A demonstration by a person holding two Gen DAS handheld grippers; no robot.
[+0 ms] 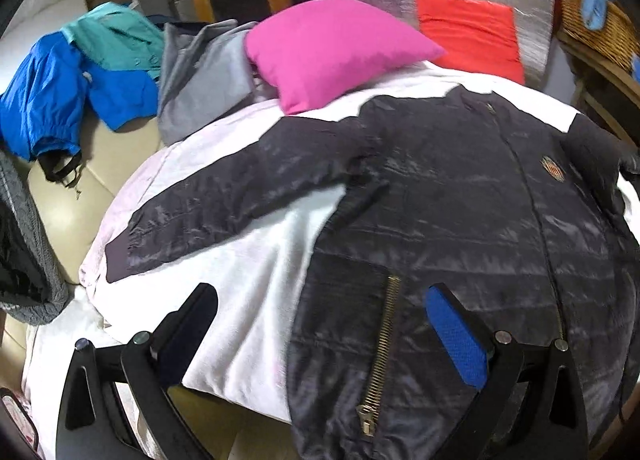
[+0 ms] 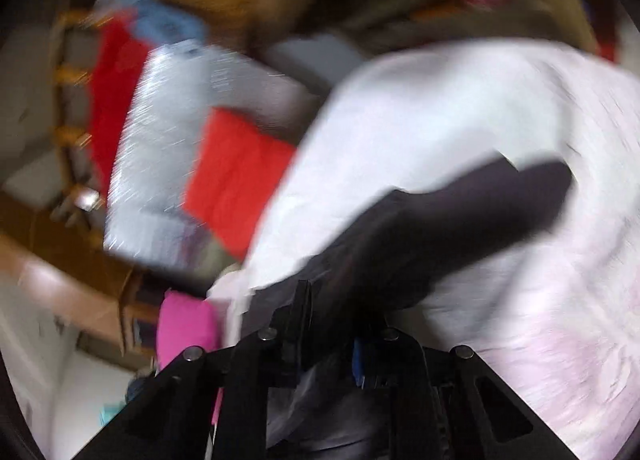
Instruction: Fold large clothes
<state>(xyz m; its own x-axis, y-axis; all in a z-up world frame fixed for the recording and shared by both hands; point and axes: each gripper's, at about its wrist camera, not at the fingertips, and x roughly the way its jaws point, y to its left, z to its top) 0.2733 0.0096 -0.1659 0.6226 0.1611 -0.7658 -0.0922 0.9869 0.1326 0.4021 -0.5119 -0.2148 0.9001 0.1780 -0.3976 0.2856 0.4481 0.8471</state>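
**Dark jacket spread on the bed, one sleeve pinched**

The left hand-held gripper (image 1: 320, 324) is hovering wide open over the hem, holding nothing; one blue pad (image 1: 456, 340) is showing above the fabric. The black quilted jacket (image 1: 440, 220) is lying front-up on the white bed sheet (image 1: 248, 300), shiny, zipped down the middle, with a brass pocket zipper (image 1: 380, 356) and a small chest badge (image 1: 553, 169). Its left-hand sleeve is stretching out flat across the sheet. A pink pillow (image 1: 332, 48) is sitting beyond the collar. In the blurred right wrist view, the right hand-held gripper (image 2: 326, 344) is sitting closed on dark jacket fabric, the sleeve (image 2: 460, 220) trailing away over the sheet.
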